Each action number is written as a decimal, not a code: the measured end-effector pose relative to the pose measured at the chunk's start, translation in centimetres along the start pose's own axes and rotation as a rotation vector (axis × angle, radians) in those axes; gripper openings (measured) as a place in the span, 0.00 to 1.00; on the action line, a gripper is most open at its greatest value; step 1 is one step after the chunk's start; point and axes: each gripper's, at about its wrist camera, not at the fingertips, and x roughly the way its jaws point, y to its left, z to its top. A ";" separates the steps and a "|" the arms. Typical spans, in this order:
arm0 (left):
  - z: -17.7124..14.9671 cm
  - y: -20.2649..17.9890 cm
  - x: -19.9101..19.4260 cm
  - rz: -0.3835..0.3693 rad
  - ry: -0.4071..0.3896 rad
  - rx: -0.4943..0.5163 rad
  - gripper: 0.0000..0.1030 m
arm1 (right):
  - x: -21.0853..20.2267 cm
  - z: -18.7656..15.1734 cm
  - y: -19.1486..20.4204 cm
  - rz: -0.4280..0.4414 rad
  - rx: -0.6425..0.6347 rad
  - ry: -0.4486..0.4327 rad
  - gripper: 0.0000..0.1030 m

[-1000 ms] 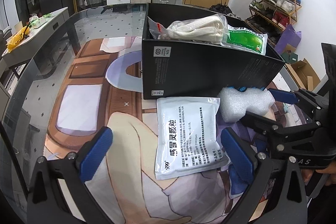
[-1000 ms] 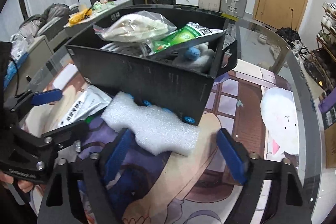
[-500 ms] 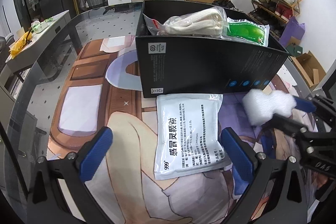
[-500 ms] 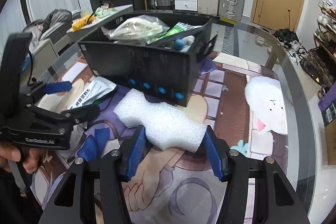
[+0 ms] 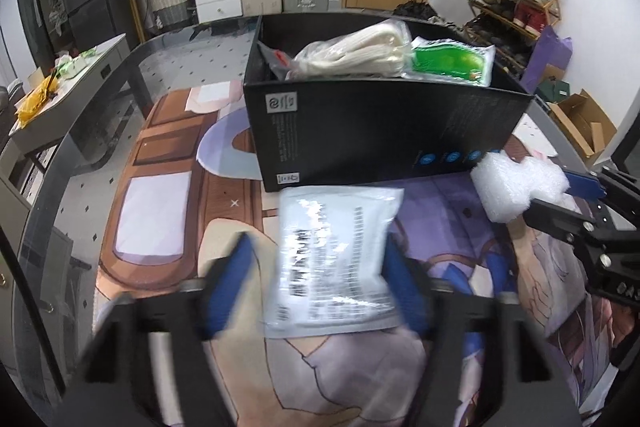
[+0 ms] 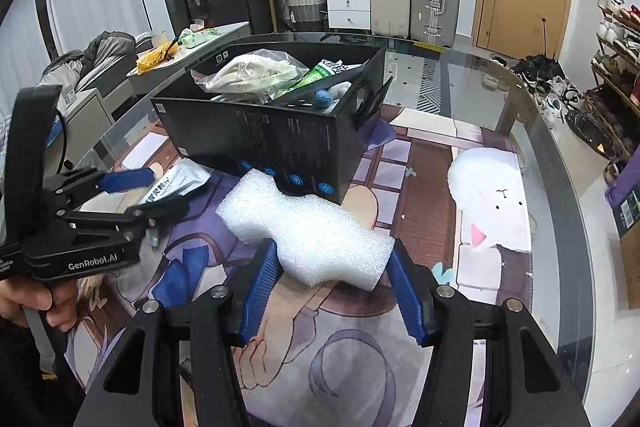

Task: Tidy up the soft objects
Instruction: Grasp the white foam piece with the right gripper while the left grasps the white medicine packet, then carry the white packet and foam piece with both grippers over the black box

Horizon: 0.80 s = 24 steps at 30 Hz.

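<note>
A white medicine pouch (image 5: 336, 259) lies on the printed mat in front of the black box (image 5: 380, 131). My left gripper (image 5: 316, 279) straddles the pouch, blurred, its jaws closing. The right pad meets the pouch's edge, while a gap shows at the left pad. In the right wrist view, my right gripper (image 6: 334, 255) is shut on one end of a white foam piece (image 6: 304, 223), which sticks out towards the black box (image 6: 280, 139). The left gripper (image 6: 148, 191) and the pouch (image 6: 176, 179) sit at the left there. The foam (image 5: 520, 187) shows at the right of the left wrist view.
The box holds a bag of white cloth (image 5: 360, 55), a green packet (image 5: 452, 63) and a blue ball (image 6: 322, 99). The glass table's curved edge (image 6: 560, 163) runs along the right. A hand (image 6: 36, 303) holds the left gripper's handle.
The right jaws closed onto the foam and drew it back from the box's front. The left jaws, wide a moment ago, have narrowed around the pouch.
</note>
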 end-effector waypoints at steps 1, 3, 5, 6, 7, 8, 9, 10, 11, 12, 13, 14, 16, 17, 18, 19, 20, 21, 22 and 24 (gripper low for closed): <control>-0.1 0.1 -0.2 -0.013 -0.002 -0.004 0.42 | -0.1 0.0 0.0 0.000 0.001 -0.001 0.55; -0.2 0.3 -0.4 -0.033 -0.007 -0.008 0.35 | -0.2 0.1 0.1 0.000 0.002 -0.004 0.55; -0.4 0.3 -0.7 -0.046 -0.008 -0.001 0.33 | -0.3 0.1 0.2 0.003 0.000 -0.007 0.55; -0.4 0.3 -0.8 -0.046 -0.008 0.001 0.33 | -0.4 0.1 0.3 0.004 -0.001 -0.009 0.55; -0.5 0.2 -0.9 -0.045 -0.011 0.005 0.32 | -0.5 0.1 0.3 0.005 -0.002 -0.011 0.55; -0.5 0.1 -0.9 -0.048 -0.012 0.005 0.32 | -0.6 0.1 0.3 0.006 -0.002 -0.013 0.55; -0.5 0.1 -1.0 -0.052 -0.013 0.004 0.31 | -0.6 0.2 0.4 0.007 -0.002 -0.014 0.55; -0.5 0.2 -1.1 -0.053 -0.017 0.001 0.31 | -0.7 0.2 0.4 0.007 -0.002 -0.016 0.55; -0.5 0.2 -1.2 -0.053 -0.019 -0.002 0.31 | -0.7 0.2 0.4 0.007 -0.002 -0.018 0.55; -0.6 0.1 -1.3 -0.056 -0.022 -0.005 0.30 | -0.8 0.2 0.4 0.007 -0.003 -0.021 0.55; -0.6 0.2 -1.4 -0.057 -0.023 -0.008 0.30 | -0.9 0.3 0.4 0.007 -0.004 -0.023 0.55; -0.7 0.2 -1.5 -0.056 -0.028 -0.010 0.30 | -1.0 0.3 0.5 0.008 -0.006 -0.026 0.55; -0.9 0.5 -1.9 -0.060 -0.035 -0.021 0.30 | -1.3 0.3 0.5 0.010 -0.008 -0.031 0.55; -0.9 0.5 -2.1 -0.062 -0.040 -0.025 0.30 | -1.4 0.4 0.6 0.011 -0.010 -0.033 0.55; -0.9 0.6 -2.3 -0.064 -0.047 -0.028 0.30 | -1.5 0.5 0.6 0.012 -0.013 -0.036 0.55; -0.9 0.7 -2.6 -0.065 -0.055 -0.031 0.30 | -1.5 0.5 0.7 0.013 -0.014 -0.039 0.55; -0.9 0.8 -2.9 -0.067 -0.063 -0.034 0.30 | -1.7 0.6 0.7 0.016 -0.015 -0.043 0.55; -0.9 0.9 -3.2 -0.069 -0.072 -0.038 0.30 | -1.8 0.6 0.8 0.018 -0.016 -0.046 0.55; -0.8 1.0 -3.6 -0.072 -0.082 -0.042 0.30 | -2.0 0.6 0.8 0.019 -0.018 -0.051 0.55; -0.6 1.3 -4.5 -0.078 -0.107 -0.048 0.30 | -2.5 0.7 1.0 0.023 -0.020 -0.064 0.55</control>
